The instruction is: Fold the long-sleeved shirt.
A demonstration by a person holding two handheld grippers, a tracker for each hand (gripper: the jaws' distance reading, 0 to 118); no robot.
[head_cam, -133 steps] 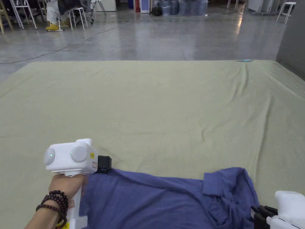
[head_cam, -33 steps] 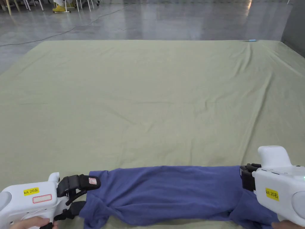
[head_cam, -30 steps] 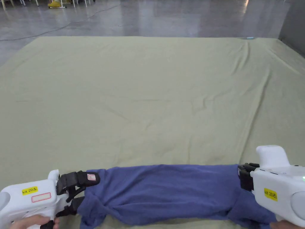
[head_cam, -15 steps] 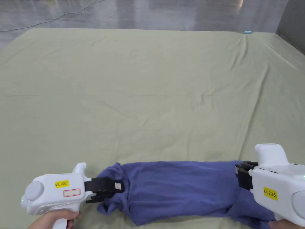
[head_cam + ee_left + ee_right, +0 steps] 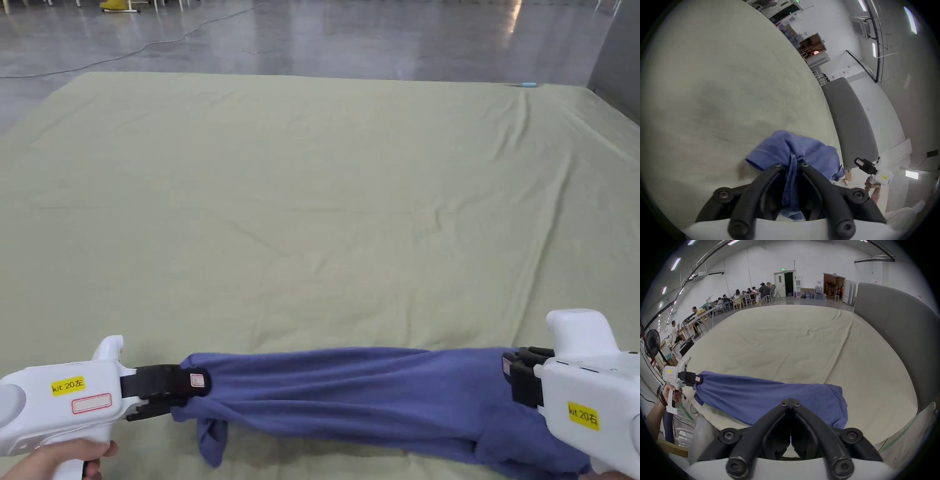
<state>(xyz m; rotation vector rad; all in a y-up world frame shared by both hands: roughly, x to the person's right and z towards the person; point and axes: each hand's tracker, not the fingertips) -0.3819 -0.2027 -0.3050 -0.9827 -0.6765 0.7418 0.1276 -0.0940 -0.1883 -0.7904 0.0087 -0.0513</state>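
1. Stretching blue shirt (image 5: 369,400) taut between both grippers, low over near edge of green sheet (image 5: 312,219).
2. Left gripper (image 5: 187,390): fingers clamped on bunched cloth.
3. Right gripper (image 5: 790,403): fingers closed tight, pinching fabric.

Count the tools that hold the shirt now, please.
2. The left tool grips the left end of the shirt; the right tool grips its right end.

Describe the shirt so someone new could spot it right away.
Find the wide pale green sheet. At its near edge, a blue shirt stretches between the left hand-held gripper and the right hand-held gripper. It's the one blue cloth there.
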